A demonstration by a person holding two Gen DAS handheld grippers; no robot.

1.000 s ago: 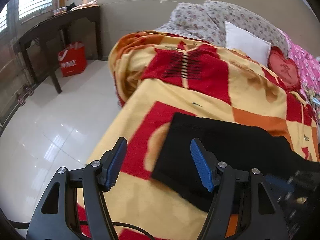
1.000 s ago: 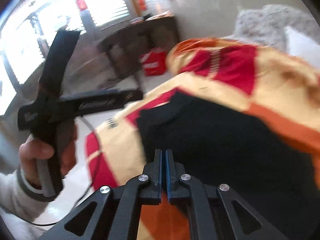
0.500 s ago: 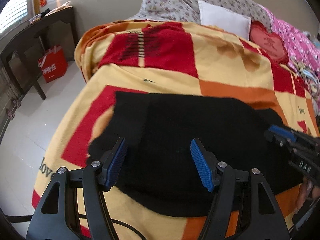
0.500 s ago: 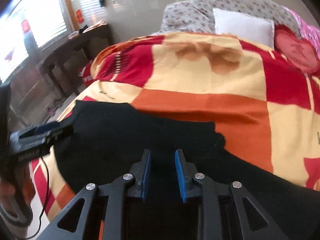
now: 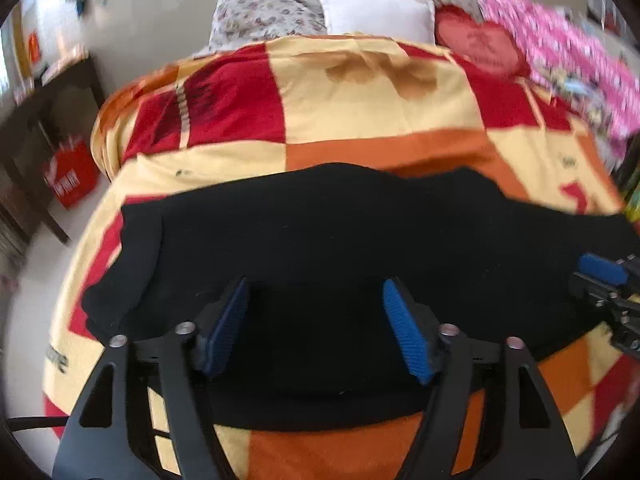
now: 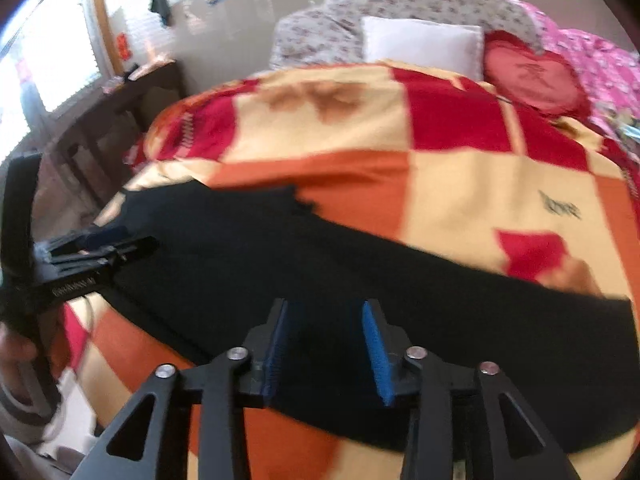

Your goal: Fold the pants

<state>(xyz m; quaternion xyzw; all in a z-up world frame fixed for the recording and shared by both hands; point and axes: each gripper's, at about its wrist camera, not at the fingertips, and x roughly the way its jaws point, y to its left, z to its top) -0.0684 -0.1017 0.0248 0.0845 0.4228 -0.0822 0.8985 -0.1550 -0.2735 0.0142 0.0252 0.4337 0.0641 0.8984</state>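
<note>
- Spread across the bed as the working surface: a thick fleece blanket in red, yellow and orange blocks point(image 5: 360, 112), flat enough to fold on.
- Laid lengthwise along the blanket's near edge: long black soft-fabric pants point(image 5: 320, 232), apparently doubled leg over leg, smoothed flat, probably to ready them for the next fold; no fabric lifted at present.
- Beyond the blanket's far end, against the wall: a floral-print pillow, a white square cushion point(image 5: 376, 16) and a red heart-shaped cushion point(image 6: 532, 76) bearing a faint motif, too blurred to read.
- Off the blanket's left side, on the floor by a dark wooden table: a red paper shopping bag point(image 5: 74, 174) with white lettering, unreadable.
- Low over the pants near their middle: the left gripper point(image 5: 316, 328), blue pads spread wide, holding nothing; likely poised to take the cloth.
- Over the pants toward the blanket's right side: the right gripper point(image 6: 326, 350), blue pads parted with a clear gap, empty too.
- On the blanket: dark script near its right edge point(image 6: 560, 208) and partial letters at its near left corner, both illegible.
</note>
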